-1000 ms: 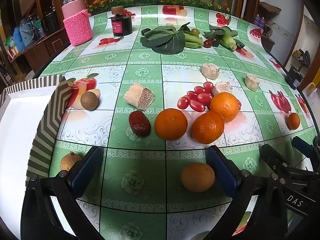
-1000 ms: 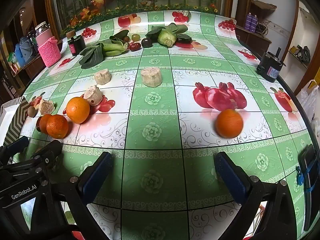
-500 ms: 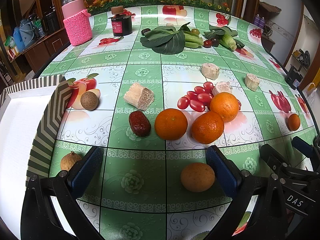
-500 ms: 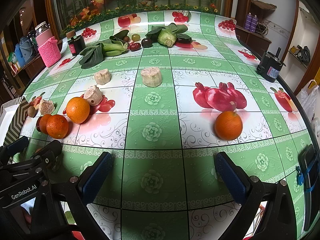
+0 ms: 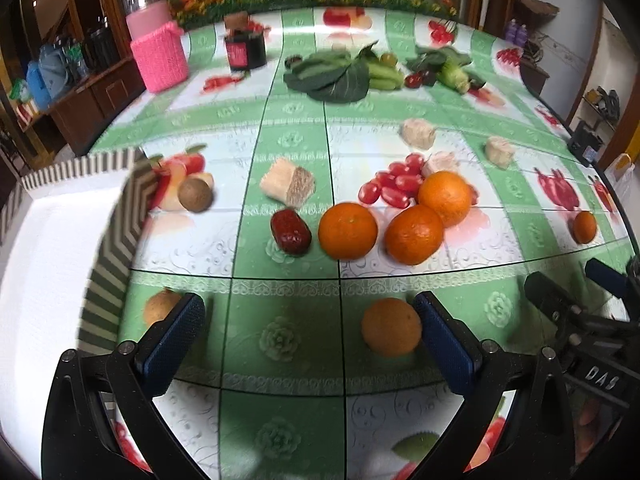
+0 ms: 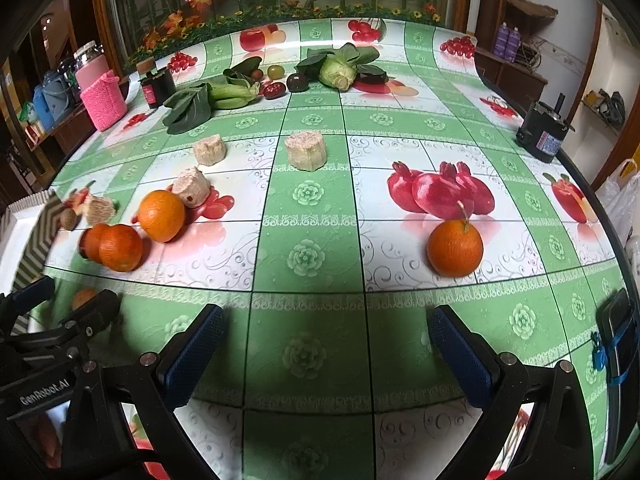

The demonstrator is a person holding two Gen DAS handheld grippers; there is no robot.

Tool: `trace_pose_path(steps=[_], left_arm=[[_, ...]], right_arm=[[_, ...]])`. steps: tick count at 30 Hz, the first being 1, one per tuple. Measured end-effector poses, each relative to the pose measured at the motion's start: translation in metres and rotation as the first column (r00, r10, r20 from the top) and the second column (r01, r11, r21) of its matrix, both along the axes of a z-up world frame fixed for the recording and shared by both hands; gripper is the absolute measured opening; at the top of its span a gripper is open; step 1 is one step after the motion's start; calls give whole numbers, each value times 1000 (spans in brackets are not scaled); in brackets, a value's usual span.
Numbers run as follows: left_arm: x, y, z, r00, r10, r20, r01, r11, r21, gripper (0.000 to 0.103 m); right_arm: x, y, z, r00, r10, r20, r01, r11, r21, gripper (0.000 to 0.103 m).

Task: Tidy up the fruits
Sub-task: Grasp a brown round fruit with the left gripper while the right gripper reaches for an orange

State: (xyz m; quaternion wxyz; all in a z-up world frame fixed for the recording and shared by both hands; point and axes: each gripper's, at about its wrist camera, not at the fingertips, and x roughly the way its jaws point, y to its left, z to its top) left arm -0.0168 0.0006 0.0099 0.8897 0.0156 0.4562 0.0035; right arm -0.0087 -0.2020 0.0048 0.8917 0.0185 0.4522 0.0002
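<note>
A: Left tongs are spread wide and empty, low over the desk. A pale orange sits just inside the right finger, at about three o'clock in the gap.

B: Off-centre, so I'd judge they need to slide right before closing. The striped box waits at nine o'clock, likely where the fruit goes.

A: Ahead at twelve o'clock: a red date and three oranges in a loose row, two of them touching.

B: Right tongs are wide too, holding nothing. A stemmed orange sits at one o'clock, well apart from the rest.

A: Probably that side's pick. Round fruit may roll if a finger nudges it.
</note>
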Motion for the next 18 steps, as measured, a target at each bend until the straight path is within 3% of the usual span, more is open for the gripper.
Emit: trace_pose_path(steps=[9,15,18], left_arm=[[-22,3,34,995,-40,91,41,999,-6,103],[-31,15,39,993,-67,96,70,997,-19,103],[-32,21,41,992,-88,94,90,996,-21,103]], right_arm=[[-23,10,40,988,82,130,-74,995,-61,103],[-27,22,47,977,162,135,-155,986,-64,101],[-27,28,48,971,196,138,-190,980,-55,95]])
